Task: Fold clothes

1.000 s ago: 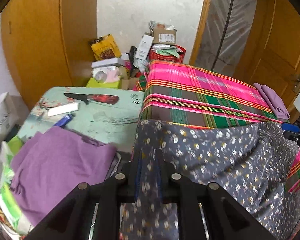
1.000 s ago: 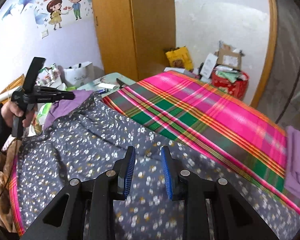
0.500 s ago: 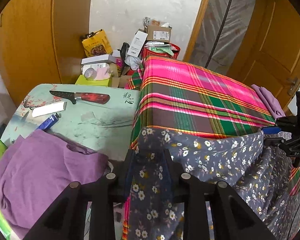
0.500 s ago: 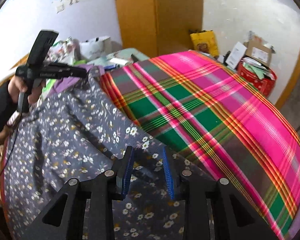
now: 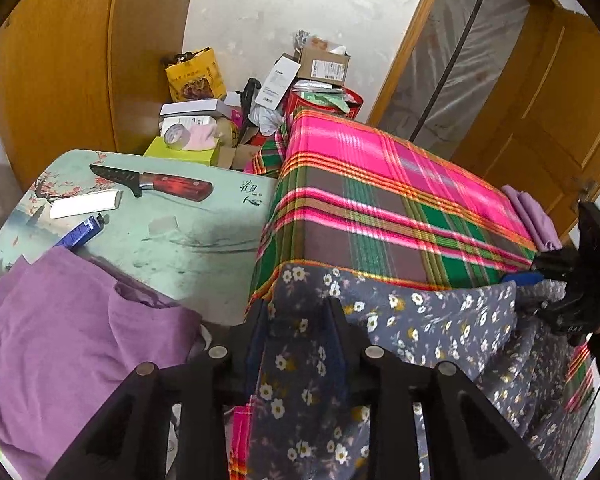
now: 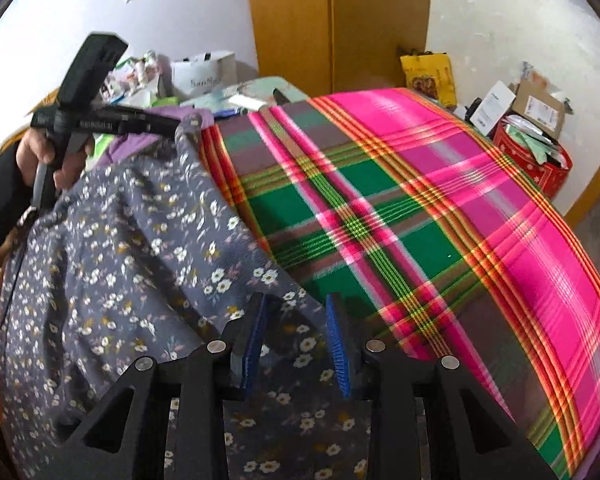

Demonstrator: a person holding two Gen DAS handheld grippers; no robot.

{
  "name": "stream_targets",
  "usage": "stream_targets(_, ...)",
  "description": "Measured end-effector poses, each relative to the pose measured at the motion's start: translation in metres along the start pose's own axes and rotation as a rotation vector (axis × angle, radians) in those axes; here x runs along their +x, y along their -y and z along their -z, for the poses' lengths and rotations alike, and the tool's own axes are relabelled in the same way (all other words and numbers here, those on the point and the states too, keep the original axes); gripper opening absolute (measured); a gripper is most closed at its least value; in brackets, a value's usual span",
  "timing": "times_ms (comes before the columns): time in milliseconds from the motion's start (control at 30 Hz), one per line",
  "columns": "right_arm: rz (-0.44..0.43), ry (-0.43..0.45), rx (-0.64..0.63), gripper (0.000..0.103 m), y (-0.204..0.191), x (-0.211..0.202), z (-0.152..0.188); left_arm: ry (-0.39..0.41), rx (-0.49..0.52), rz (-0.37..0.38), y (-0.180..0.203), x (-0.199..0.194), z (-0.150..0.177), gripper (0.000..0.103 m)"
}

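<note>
Nearest to us, the left claw [image 5: 298, 328] has a fold of the grey floral garment [image 5: 440, 320] lying between its fingers; its jaws have just been opening, and they now stand apart with the cloth slack rather than pinched. The right claw [image 6: 296, 340] is likewise parted, its jaws also having just been opening, with the blue pads [image 6: 254, 340] either side of the garment's edge but not pressing on it. We judge that we are laying the garment down: both corners are being let go so it can settle on the near part of the plaid bed cover [image 6: 440, 220], with its lower part hanging over the near edge. Next we need to back both claws off the fabric without dragging it, smooth it flat, then take fresh corners for the first fold; a snagged pad would pull the cloth askew. To the left, a purple cloth [image 5: 60, 340] is heaped on the pale green worktop [image 5: 188, 232], where a knife [image 5: 156, 182] lies further back. Beyond, a folded lilac piece [image 5: 532, 216] rests at the far side of the bed, and boxes crowd the wall.
</note>
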State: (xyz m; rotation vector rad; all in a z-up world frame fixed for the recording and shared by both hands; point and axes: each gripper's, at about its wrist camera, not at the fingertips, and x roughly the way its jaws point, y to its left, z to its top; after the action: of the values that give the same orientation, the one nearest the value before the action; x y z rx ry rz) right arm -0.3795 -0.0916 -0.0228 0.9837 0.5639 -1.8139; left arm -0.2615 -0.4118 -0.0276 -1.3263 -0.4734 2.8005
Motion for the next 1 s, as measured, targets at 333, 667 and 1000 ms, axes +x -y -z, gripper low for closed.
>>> stream_targets(333, 0.006, -0.016, -0.02, 0.005, 0.0, 0.001, -0.002, 0.008, 0.025, -0.006, 0.009, 0.007, 0.008, 0.026)
stream_targets(667, -0.077, 0.069, 0.015, 0.041, 0.003, -0.013, -0.019, 0.069, -0.016, -0.03, -0.002, -0.012, 0.005, 0.018)
stream_targets(1000, -0.078, -0.008, -0.033, 0.037, -0.01, 0.024, -0.033, 0.062, -0.012, -0.036, -0.001, -0.009, 0.006, 0.018)
